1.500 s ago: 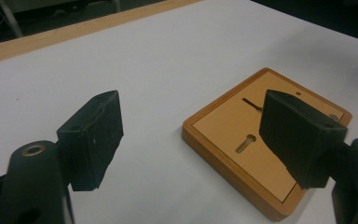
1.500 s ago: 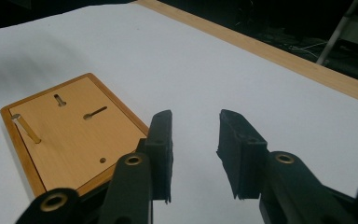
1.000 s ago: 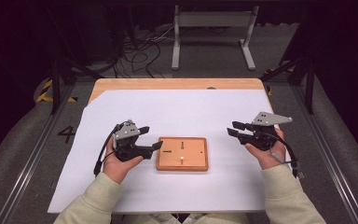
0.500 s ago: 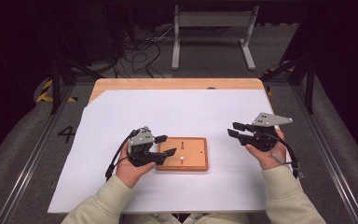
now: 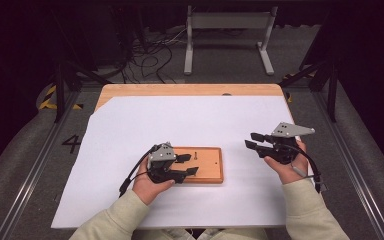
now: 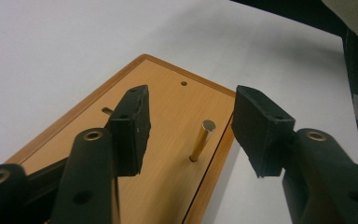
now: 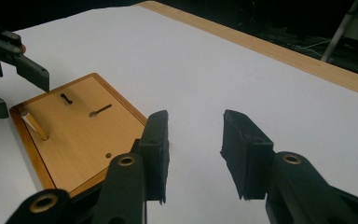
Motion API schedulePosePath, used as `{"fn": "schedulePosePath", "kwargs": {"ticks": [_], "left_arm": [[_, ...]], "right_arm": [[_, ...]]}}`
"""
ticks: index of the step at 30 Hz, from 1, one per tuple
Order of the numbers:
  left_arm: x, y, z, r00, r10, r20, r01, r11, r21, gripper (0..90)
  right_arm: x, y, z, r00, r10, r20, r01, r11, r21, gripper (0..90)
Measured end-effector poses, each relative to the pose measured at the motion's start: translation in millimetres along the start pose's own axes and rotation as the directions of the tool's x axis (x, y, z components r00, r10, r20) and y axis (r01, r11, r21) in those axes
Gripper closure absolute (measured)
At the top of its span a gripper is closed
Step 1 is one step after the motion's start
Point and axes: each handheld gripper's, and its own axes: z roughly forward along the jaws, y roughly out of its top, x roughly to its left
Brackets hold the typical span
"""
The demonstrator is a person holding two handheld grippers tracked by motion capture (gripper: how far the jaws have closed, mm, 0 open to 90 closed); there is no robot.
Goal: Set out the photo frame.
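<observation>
Left gripper view looks along the left gripper point(image 6: 189, 128), whose jaws have just been closing and now stand half apart with a brass pin point(image 6: 201, 140) between them, touched by neither pad. The pin stands upright in a wooden board point(image 6: 168, 186), close to the board's edge and nearer the jaw on the right of this view. A small hole point(image 6: 183, 83) lies beyond the pin, and a slot point(image 6: 106, 110) is partly hidden behind the other jaw.

To grip well, I judge the gripper should shift a little toward that nearer jaw so both pads meet the pin together, stay level with its upper half, and close squarely; an off-centre squeeze could bend the pin sideways or tip the board. Any pull should then follow the pin's own axis.

From the high view, the left gripper point(image 5: 186, 165) sits over the board's near end, and the right gripper point(image 5: 255, 140) hovers well apart over the white sheet point(image 5: 190, 120), open and empty.

Outward, the only writing is a "4" point(image 5: 72, 144) on the floor left of the table; no brand or label is readable.
</observation>
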Motion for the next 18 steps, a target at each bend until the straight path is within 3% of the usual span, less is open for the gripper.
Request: {"fn": "schedulePosePath", "kwargs": {"ticks": [8,14,18], "left_arm": [[0.7,-6.1,14.6,0.9998,0.0,0.022,-0.002,0.9987,0.051,54.9],[0.7,-9.8,24.7,0.9999,0.009,0.013,-0.01,0.9951,0.098,65.8],[0.2,-10.7,26.4,0.9997,0.019,0.013,-0.021,0.9944,0.103,72.5]], "right_arm": [[0.1,-2.1,-1.1,1.0,0.007,-0.002,-0.007,1.0,0.005,61.2],[0.5,-2.8,0.6,1.0,0.001,-0.006,-0.001,1.0,0.006,61.2],[1.0,-2.6,1.3,1.0,0.001,-0.009,-0.001,1.0,0.006,61.2]]}}
